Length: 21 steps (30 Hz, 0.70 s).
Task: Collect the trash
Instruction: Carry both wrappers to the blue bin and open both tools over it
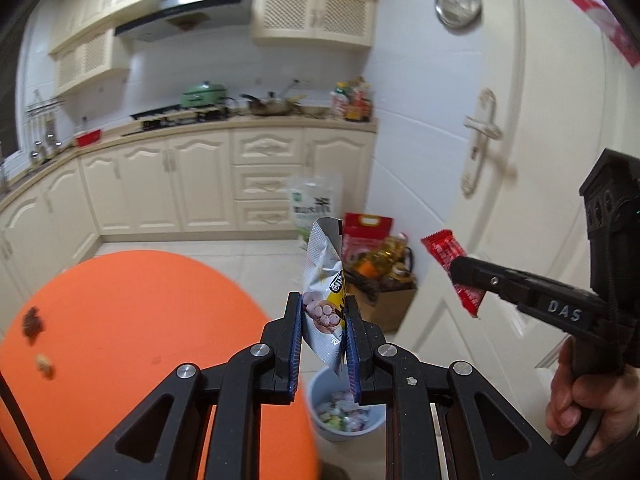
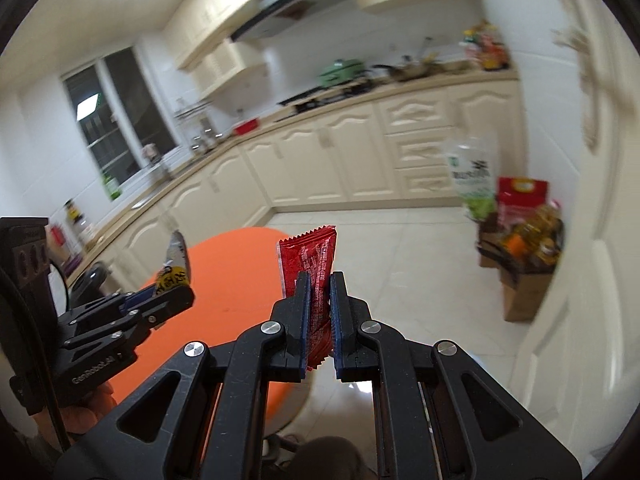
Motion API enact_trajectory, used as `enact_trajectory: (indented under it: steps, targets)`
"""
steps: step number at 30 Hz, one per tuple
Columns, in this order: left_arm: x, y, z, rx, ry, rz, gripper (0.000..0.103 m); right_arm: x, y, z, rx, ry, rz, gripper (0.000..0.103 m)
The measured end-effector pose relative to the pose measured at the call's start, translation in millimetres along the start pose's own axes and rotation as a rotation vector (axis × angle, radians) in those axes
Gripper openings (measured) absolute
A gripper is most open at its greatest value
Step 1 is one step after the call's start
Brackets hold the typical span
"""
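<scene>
My left gripper [image 1: 323,316] is shut on a silver snack pouch [image 1: 323,276] with a yellow label, held upright past the edge of the round orange table [image 1: 120,320]. Below it on the floor stands a pale blue bin [image 1: 320,428] with several wrappers inside. My right gripper [image 2: 320,304] is shut on a red wrapper [image 2: 310,260] that sticks up between its blue pads. In the left wrist view the right gripper [image 1: 460,270] holds that red wrapper [image 1: 442,250] to the right, near the door. The right wrist view shows the left gripper [image 2: 176,294] and its pouch [image 2: 176,258] at the left.
Two scraps, a dark one [image 1: 33,322] and a pale one [image 1: 45,366], lie on the orange table's left side. A cardboard box [image 1: 386,300] of bottles and bags stands on the floor by the white door [image 1: 520,160]. Cream kitchen cabinets [image 1: 200,184] line the back.
</scene>
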<state>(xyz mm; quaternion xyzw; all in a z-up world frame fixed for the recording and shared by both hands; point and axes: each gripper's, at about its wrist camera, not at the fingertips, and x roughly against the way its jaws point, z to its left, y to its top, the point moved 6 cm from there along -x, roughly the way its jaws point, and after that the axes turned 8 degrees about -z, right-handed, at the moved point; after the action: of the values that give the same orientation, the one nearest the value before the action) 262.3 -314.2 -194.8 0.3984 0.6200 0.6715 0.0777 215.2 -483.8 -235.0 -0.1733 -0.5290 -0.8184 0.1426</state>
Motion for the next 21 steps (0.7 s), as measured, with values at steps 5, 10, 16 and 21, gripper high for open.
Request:
enact_trajectory:
  steps: [5,10,16,21]
  targets:
    - [-53.3,-7.3,-24.3,-0.016,-0.055,0.080,0.015,-11.0,-12.3,-65.5,-0.080,-0.080,0.035,0.009]
    - [-124.6,-12.1,-41.3,-0.034,-0.081,0.182,0.015,-40.8,-34.0,-128.0,-0.161,-0.131,0.102,0.009]
    - [-202.0,-23.5,-52.6,-0.039,-0.070,0.285,0.015,-76.5,-61.7,-180.5,-0.245,-0.150,0.168,0.009]
    - [-274.4,-7.7,-69.7,-0.036,-0.046,0.332,0.015,-101.7,-78.4,-208.1,-0.288,-0.150,0.204,0.009]
